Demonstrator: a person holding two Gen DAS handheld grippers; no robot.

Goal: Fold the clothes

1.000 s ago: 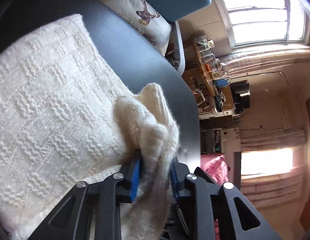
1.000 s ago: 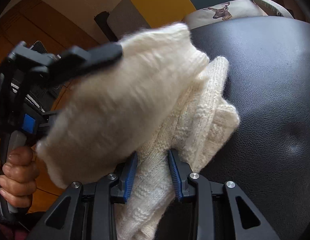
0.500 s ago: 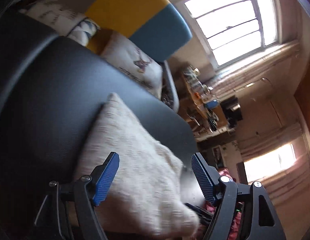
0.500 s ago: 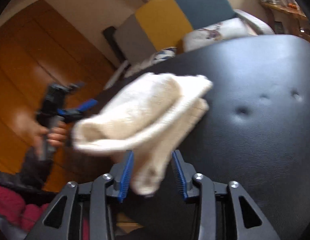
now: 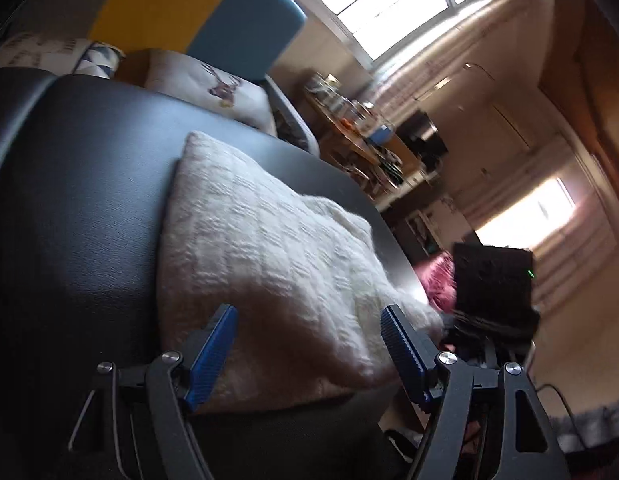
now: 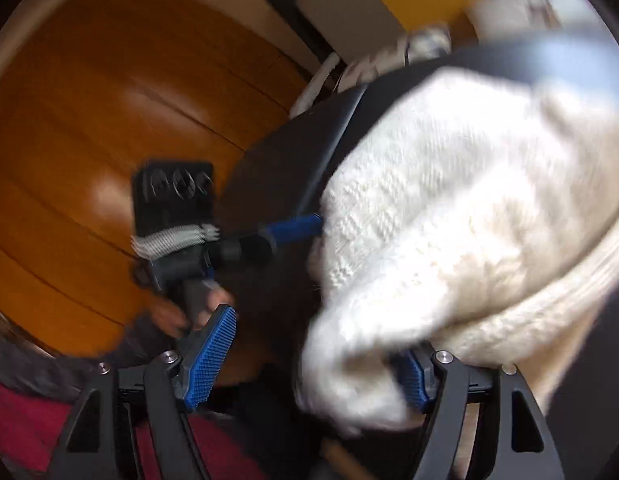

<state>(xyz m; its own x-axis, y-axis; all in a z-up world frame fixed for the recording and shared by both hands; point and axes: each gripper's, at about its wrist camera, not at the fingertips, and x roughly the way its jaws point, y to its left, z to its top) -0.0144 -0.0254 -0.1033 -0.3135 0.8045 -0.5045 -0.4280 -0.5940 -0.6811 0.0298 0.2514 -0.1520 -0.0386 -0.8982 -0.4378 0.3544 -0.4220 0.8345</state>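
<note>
Since half a second ago the right gripper (image 6: 313,358) has let go: its blue pads (image 6: 211,356) now stand wide apart, where they were pinched on the white knit sweater (image 5: 265,264) before, and the view has swung toward the orange wooden floor (image 6: 69,120). Nothing is clamped between them, though a fold of the sweater droops over the right-hand pad, blurred by motion. The left gripper (image 5: 309,346) is spread open as it was, its jaws framing the near edge of the sweater without holding it.

Folded into a thick rectangle, the sweater lies on the black padded worktop (image 5: 81,184), directly ahead of the left gripper and reaching away from it. From the right gripper it sits ahead and to the right, close enough to touch the pad. Ahead and to the left of the right gripper, a hand (image 6: 177,312) grips the handle of the left gripper's body. Beyond the worktop, ahead of the left gripper, are a cushion with a deer print (image 5: 213,92) and a yellow and blue chair back (image 5: 197,12)
</note>
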